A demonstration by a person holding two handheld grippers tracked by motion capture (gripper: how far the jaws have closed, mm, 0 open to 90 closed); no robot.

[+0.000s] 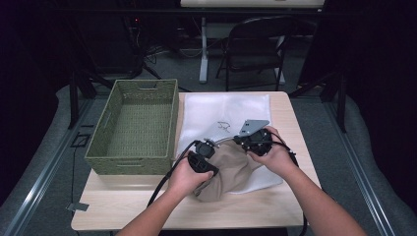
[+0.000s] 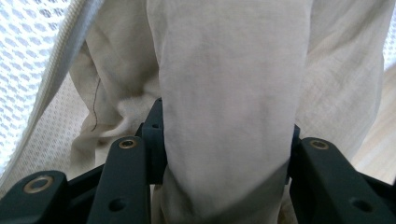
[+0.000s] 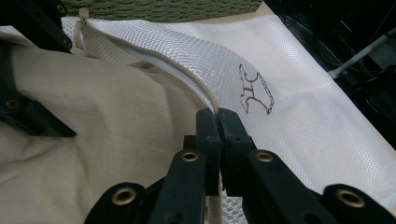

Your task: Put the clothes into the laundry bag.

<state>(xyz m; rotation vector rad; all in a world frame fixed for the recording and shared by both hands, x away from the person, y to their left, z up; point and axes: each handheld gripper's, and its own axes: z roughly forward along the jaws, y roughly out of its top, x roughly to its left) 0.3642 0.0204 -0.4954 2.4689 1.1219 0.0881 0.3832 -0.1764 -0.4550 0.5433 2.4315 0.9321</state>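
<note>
- The left gripper point(image 2: 224, 140) has its jaws closed around a thick fold of the beige cloth point(image 2: 229, 70); the cloth bulges out between and above them.
- The right gripper point(image 3: 217, 114) has its jaws pressed together on the zipped edge of the white mesh bag point(image 3: 299, 121), right at the bag's opening.
- In the high view, the beige cloth point(image 1: 231, 169) lies bunched on the near part of the mesh bag point(image 1: 216, 110), partly at its mouth, between the two grippers.
- The left hand point(image 1: 186, 178) grips its tool from behind, forearm coming in from the bottom edge; the left gripper point(image 1: 202, 150) points away from the person.
- The right hand point(image 1: 275, 156) wraps its tool from the side, with the right gripper point(image 1: 246, 140) turned towards the left one.
- The bag lies flat on a light wooden table point(image 1: 123, 201), just beside a green woven basket point(image 1: 135, 123) at the left.
- Beyond the table stand a dark folding chair point(image 1: 258, 46) and a grey floor point(image 1: 39, 162).
</note>
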